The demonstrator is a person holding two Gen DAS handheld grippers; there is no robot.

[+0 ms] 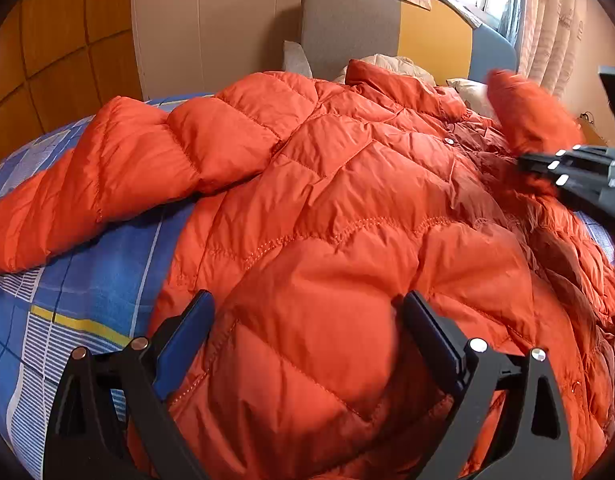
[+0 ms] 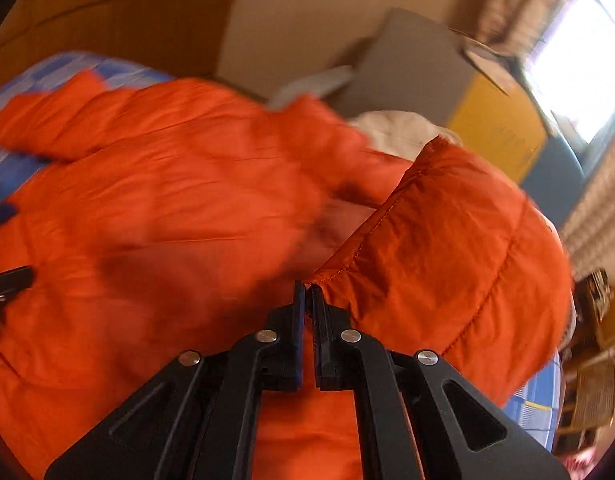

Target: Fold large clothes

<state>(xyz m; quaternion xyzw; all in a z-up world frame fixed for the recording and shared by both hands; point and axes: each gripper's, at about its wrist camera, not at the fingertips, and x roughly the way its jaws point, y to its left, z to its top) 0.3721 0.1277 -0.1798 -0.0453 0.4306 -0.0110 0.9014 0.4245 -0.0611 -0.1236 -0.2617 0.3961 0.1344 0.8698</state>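
While an orange puffer jacket [image 1: 327,184] lies spread front-up across a bed with a blue checked sheet [image 1: 79,280], the right hand-held gripper [image 2: 308,290] has its jaws pressed together on the cuff end of one sleeve [image 2: 459,248], which stands lifted over the jacket's chest. The left hand-held gripper [image 1: 307,340] hovers with jaws wide apart over the lower front panel, gripping nothing; whether its fingers touch the fabric cannot be told. The other sleeve [image 1: 107,184] sprawls out flat across the sheet toward the bed's edge. Slippery quilted nylon and a pinch taken right at the seam edge suggest the cuff could slide free mid-swing, dropping the sleeve crookedly. With nothing pinning the body, a hard pull could also drag the whole jacket askew.
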